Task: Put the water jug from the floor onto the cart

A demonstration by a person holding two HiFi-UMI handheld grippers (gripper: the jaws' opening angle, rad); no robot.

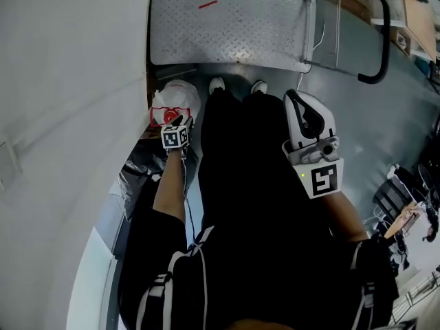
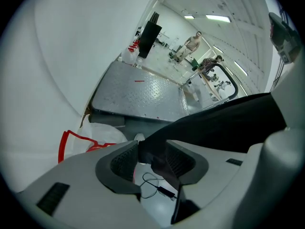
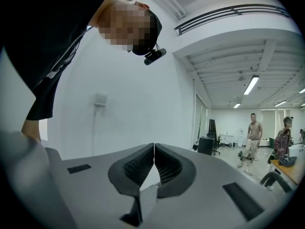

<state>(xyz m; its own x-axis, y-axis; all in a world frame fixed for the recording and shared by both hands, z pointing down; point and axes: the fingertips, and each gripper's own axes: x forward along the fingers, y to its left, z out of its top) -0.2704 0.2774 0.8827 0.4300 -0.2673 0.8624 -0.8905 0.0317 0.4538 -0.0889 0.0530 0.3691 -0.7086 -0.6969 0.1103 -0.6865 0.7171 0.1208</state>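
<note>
The water jug [image 1: 180, 93] is a pale, translucent container with a red handle [image 1: 159, 114]. It stands on the floor against the wall, just in front of the cart's diamond-plate deck [image 1: 227, 19]. My left gripper [image 1: 180, 121] hangs right over the red handle, pointing steeply down. In the left gripper view its jaws [image 2: 151, 149] stand open with only my dark trouser leg behind the gap, and the jug [image 2: 102, 135] lies to the left of them. My right gripper [image 1: 291, 95] is held level beside my right thigh, shut and empty [image 3: 154, 149].
A white wall [image 1: 69, 81] runs close along the left. The cart's black push handle [image 1: 381, 40] rises at the far right of the deck. A black bag [image 1: 137, 174] lies on the floor behind the jug. A thin cable [image 2: 155, 185] lies on the floor. Two people stand far off [image 3: 255, 132].
</note>
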